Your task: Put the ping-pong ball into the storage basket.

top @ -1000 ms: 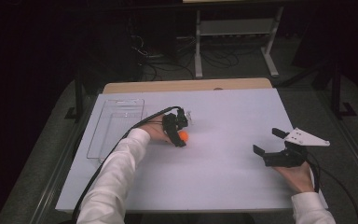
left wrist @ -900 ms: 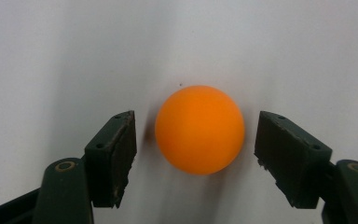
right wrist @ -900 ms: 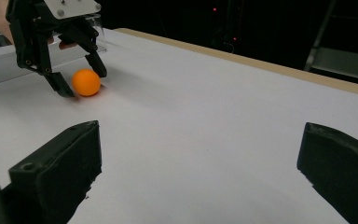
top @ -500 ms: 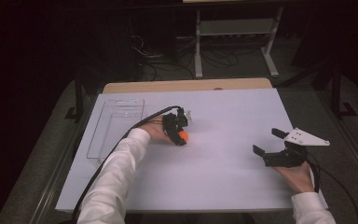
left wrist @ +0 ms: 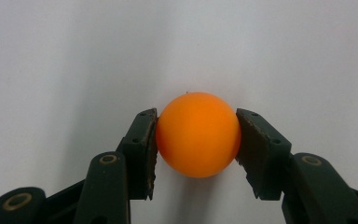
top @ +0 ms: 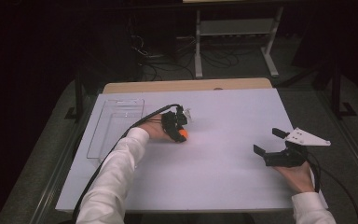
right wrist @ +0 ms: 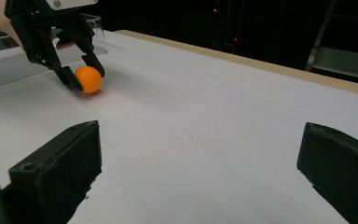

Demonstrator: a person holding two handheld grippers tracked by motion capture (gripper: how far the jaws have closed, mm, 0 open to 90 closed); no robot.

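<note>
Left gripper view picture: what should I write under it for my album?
Black tongs squeeze an orange ball from both sides, just above the white table.

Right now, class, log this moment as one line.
left hand-held gripper: shut on small orange plastic ball | right hand-held gripper: open, idle | ball on white table

White sleeves (top: 121,163), black grippers (top: 271,148)
</note>
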